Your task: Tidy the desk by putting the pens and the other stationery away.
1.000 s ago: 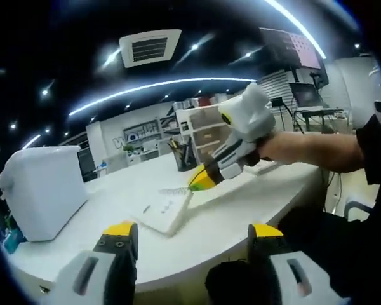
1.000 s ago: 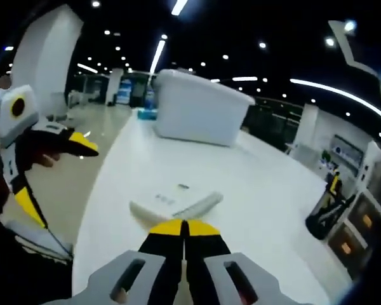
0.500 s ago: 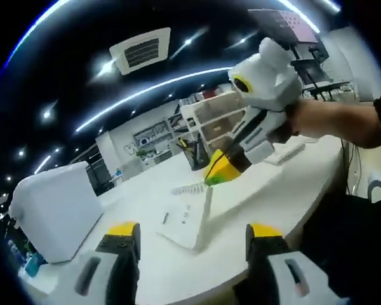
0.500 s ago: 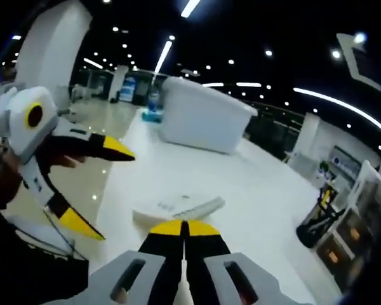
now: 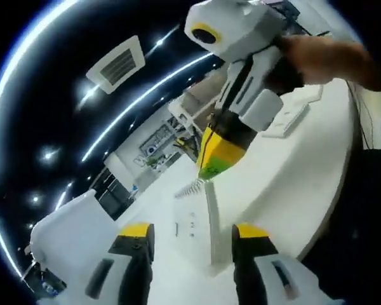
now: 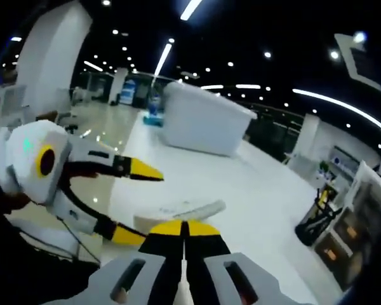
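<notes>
A white spiral notebook (image 5: 206, 219) stands tilted up on one edge on the white desk (image 5: 298, 171). My right gripper (image 5: 209, 174) comes down from the upper right in the left gripper view, shut on the notebook's raised edge. In the right gripper view its shut jaws (image 6: 184, 227) meet at the notebook (image 6: 185, 208). My left gripper (image 5: 192, 232) is open just in front of the notebook, with nothing between its fingers. The right gripper view has it at the left (image 6: 136, 203), jaws spread beside the notebook. A black pen holder (image 6: 319, 215) with pens stands farther along the desk.
A large white lidded box (image 6: 202, 121) sits at one end of the desk (image 6: 260, 184), also seen as the white box (image 5: 70, 229). Translucent drawer units (image 5: 200, 105) stand behind the pen holder (image 5: 189, 143). A flat white keyboard-like item (image 5: 292, 114) lies under the person's arm.
The right gripper has lifted the notebook's edge from nearly flat to almost upright. The left gripper has moved in closer to the notebook and stayed open.
</notes>
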Demonstrator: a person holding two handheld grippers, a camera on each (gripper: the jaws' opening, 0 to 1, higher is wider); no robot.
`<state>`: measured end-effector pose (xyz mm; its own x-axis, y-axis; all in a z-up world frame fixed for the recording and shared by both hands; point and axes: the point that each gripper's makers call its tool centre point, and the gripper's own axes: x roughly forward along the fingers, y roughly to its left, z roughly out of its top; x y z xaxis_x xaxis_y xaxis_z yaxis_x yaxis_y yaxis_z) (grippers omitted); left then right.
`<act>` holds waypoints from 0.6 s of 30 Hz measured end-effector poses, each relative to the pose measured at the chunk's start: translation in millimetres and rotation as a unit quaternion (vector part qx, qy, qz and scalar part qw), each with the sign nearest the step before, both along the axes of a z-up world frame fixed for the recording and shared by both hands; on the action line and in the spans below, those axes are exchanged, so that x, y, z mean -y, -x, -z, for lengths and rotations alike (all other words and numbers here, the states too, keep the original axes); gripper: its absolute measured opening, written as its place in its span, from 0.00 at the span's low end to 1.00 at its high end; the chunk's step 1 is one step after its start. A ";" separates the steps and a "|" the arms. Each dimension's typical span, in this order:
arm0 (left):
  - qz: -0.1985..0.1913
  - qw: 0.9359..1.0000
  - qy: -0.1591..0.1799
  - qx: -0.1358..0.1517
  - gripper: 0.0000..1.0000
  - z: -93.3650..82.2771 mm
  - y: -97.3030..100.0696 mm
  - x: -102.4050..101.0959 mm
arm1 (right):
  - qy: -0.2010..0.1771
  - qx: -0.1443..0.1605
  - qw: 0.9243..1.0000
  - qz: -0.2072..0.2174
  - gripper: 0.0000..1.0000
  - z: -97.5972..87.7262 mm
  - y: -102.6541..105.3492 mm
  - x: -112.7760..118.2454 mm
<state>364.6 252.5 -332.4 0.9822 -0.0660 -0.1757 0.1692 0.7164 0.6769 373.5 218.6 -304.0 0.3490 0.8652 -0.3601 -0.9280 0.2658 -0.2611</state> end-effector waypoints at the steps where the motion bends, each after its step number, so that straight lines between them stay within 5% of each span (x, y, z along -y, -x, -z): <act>1: 0.000 1.000 -0.003 0.000 0.47 1.2 -0.9 0.3 | 0.000 0.000 1.000 0.000 0.00 -0.8 0.7 1.1; 18: -0.002 0.997 -0.079 0.021 0.25 -1.7 -2.5 12.0 | -0.017 -0.013 1.000 0.008 0.00 -10.5 6.7 13.6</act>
<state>367.1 240.6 -330.6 0.9891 -0.0368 -0.1428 0.1360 0.6013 0.7874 366.8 205.0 -293.6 0.3537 0.8714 -0.3400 -0.9299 0.2885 -0.2280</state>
